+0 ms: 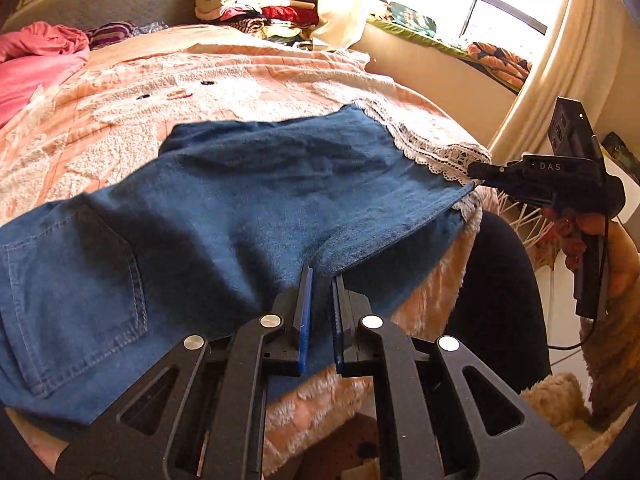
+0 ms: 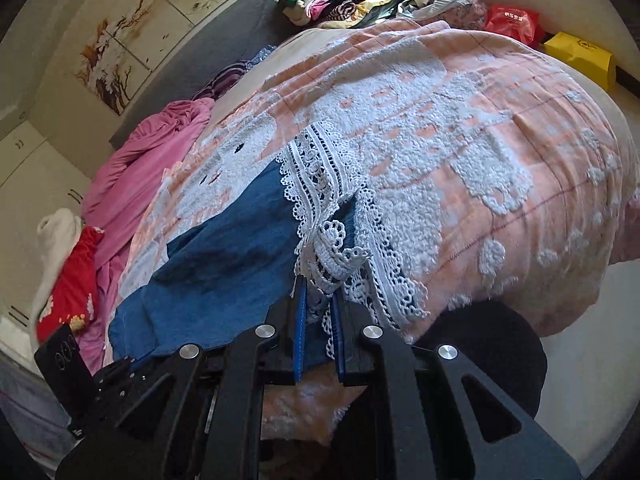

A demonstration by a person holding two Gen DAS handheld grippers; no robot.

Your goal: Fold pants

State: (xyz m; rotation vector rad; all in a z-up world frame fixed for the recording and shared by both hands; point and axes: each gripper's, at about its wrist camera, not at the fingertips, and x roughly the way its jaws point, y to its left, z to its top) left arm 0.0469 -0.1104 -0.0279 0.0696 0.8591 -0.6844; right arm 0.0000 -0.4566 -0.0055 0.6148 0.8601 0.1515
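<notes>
Your left gripper (image 1: 320,280) has its jaws pinched on the near denim edge of the pants (image 1: 224,200), spread on the bed (image 1: 248,76); your right gripper (image 2: 318,286) clamps the lace hem (image 2: 332,248); lift both evenly, keeping the fabric taut.

The bed (image 1: 248,64) wears a peach-and-white towelling blanket (image 2: 480,128); blue jeans (image 1: 224,200) with a lace hem (image 1: 436,148) sprawl across its near edge, pink bedding (image 1: 36,60) bunches far left, folded clothes (image 1: 256,4) stack at the far side
</notes>
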